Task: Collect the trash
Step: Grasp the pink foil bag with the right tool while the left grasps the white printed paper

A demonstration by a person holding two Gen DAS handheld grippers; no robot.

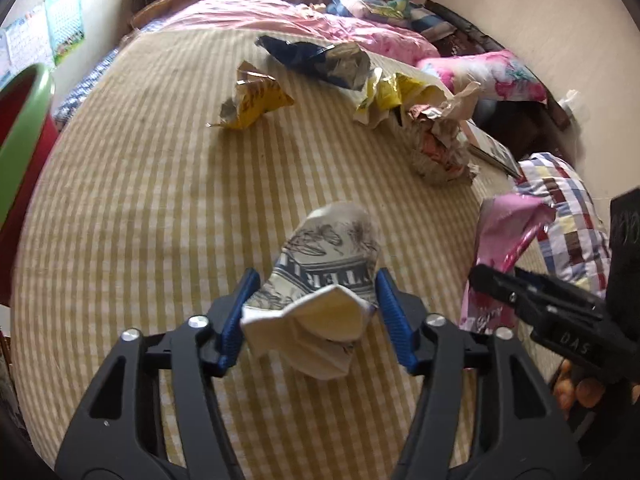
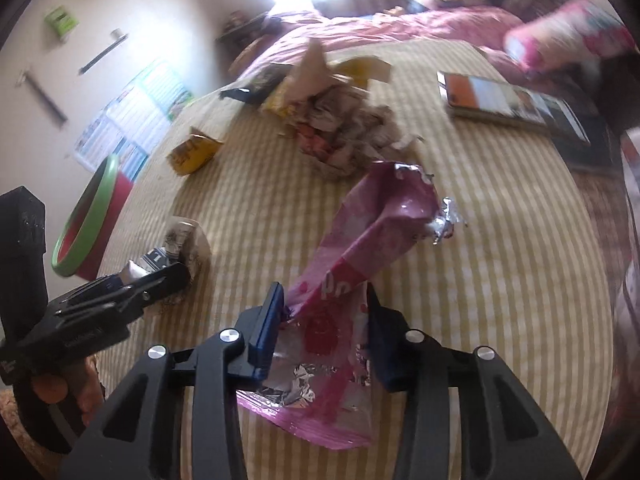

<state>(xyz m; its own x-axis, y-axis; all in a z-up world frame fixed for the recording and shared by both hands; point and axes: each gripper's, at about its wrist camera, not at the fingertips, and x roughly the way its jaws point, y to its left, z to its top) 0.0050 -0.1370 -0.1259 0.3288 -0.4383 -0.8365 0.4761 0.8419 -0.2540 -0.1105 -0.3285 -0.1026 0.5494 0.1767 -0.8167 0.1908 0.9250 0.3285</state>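
The left gripper grips a crushed paper cup, jaws closed on its sides, low in the frame centre above the striped bed. The right gripper clamps a pink wrapper, seemingly lifted. More trash lies upper right; a green-rimmed bin sits at the left edge.

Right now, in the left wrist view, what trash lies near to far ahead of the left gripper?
Left gripper → paper cup in its grip → crumpled newspaper → yellow wrapper → blue bag.
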